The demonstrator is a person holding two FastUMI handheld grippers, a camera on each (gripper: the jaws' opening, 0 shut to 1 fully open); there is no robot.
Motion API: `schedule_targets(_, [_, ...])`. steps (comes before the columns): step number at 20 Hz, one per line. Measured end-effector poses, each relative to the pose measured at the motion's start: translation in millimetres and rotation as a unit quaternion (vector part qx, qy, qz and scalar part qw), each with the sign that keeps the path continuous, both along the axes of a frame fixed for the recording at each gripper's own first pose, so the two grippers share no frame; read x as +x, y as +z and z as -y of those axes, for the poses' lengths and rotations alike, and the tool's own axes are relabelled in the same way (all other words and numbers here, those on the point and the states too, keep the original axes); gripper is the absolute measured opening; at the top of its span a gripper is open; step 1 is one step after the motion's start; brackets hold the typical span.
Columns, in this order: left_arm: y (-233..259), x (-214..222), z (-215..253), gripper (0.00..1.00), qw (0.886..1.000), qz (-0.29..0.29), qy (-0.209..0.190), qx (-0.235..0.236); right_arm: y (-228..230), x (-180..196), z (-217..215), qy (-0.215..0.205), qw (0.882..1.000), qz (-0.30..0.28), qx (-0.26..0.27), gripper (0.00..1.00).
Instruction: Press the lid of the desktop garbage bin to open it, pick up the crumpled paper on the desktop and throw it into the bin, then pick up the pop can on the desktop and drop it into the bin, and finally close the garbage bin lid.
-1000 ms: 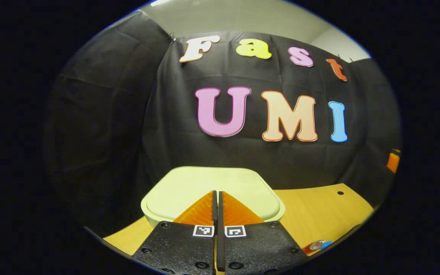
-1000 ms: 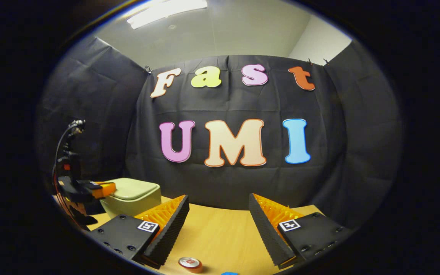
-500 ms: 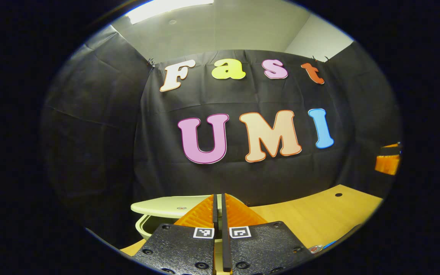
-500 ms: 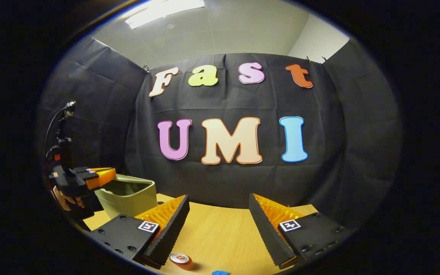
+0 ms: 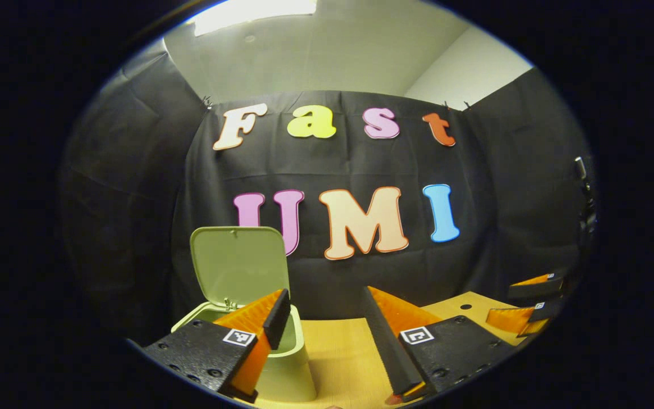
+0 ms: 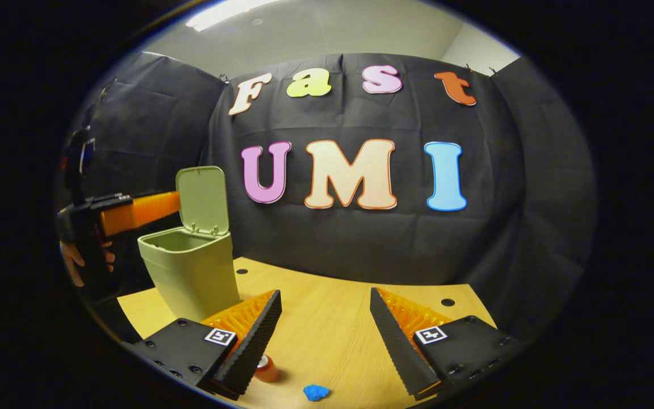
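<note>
Blue crumpled paper (image 6: 315,392) lies between the spread right tongs (image 6: 325,301); left tongs (image 5: 324,301) spread.

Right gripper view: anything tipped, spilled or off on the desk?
Only the pop can: it lies on its side on the desktop, near the blue crumpled paper. The garbage bin stands upright with its lid raised. Nothing spilled or damaged.
</note>
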State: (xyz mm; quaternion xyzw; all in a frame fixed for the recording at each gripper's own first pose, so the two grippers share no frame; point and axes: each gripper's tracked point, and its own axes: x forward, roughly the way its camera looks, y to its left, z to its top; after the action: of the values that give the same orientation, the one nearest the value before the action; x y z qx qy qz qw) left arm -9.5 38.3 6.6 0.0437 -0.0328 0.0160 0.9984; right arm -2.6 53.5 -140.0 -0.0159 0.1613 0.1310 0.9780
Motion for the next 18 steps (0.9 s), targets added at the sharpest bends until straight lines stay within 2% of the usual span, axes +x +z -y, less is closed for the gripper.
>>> schedule_targets(2, [3,-3,18,0.85,1.000,0.004,-0.014,0.004,-19,-1,2,0.004,1.000,-0.016,-0.011,0.98])
schedule_targets(7, [1,-10,36,0.86,1.000,-0.005,-0.020,0.000,-74,-10,7,0.015,0.997,-0.063,-0.031,0.98])
schedule_targets(10, [-2,-15,34,0.87,1.000,-0.015,-0.012,0.004,-117,-22,9,0.022,0.993,-0.104,-0.043,0.99])
schedule_targets(11, [-2,-17,31,0.91,1.000,-0.016,-0.007,0.005,-130,-26,9,0.024,0.992,-0.118,-0.047,0.99])
schedule_targets(12, [-4,-19,28,0.86,1.000,-0.020,-0.003,0.006,-144,-32,11,0.026,0.990,-0.130,-0.053,0.99])
schedule_targets(16, [-7,-24,15,0.87,0.999,-0.028,0.018,0.005,-189,-48,11,0.042,0.982,-0.165,-0.078,0.99])
schedule_targets(18, [-6,-29,9,0.87,0.999,-0.029,0.027,0.004,-220,-63,13,0.050,0.973,-0.210,-0.086,0.99])
